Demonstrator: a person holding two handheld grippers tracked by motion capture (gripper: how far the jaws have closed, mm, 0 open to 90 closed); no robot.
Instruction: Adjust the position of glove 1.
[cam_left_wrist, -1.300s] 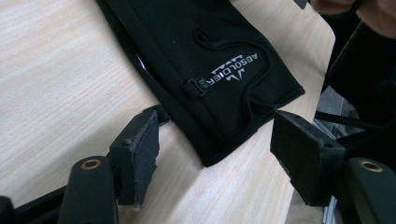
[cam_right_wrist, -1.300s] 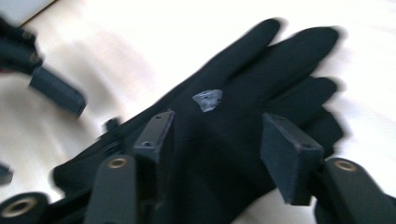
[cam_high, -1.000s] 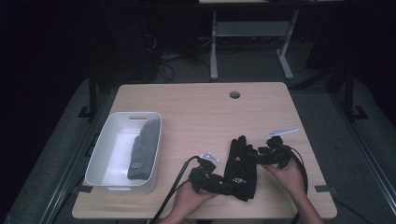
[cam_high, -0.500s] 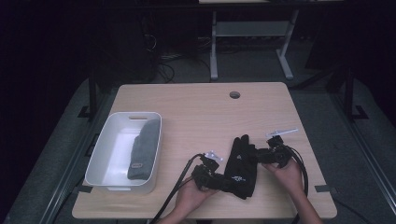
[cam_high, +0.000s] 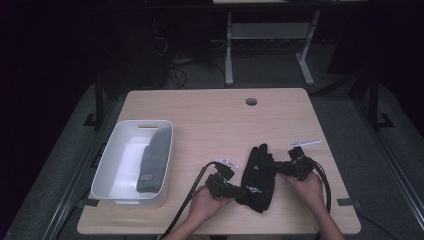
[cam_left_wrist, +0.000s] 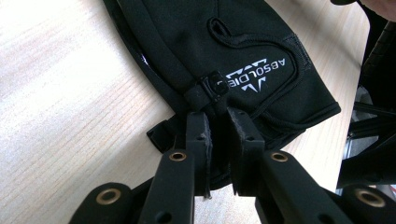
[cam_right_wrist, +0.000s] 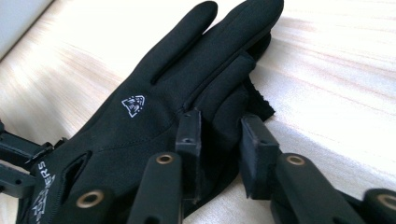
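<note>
Claws (cam_high: 239, 190) by glove (cam_high: 257, 175); bin (cam_high: 116, 162) with, seemingly, 1 sock (cam_high: 152, 162).

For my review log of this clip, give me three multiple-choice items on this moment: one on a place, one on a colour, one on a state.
1. Where is the grey cloth item?
A. In the white bin
B. On the bare table
C. Under the black glove

2. What colour is the glove between the two grippers?
A. White
B. Black
C. Red

3. How do the left gripper jaws stand?
A. Spread wide, away from the glove
B. Nearly together at the glove's cuff edge
C. Clamped on the bin's rim

Answers: 1 A, the high view shows it lying inside the bin. 2 B, the fabric is black with white print. 3 B, the left gripper view shows a narrow gap at the cuff.
</note>
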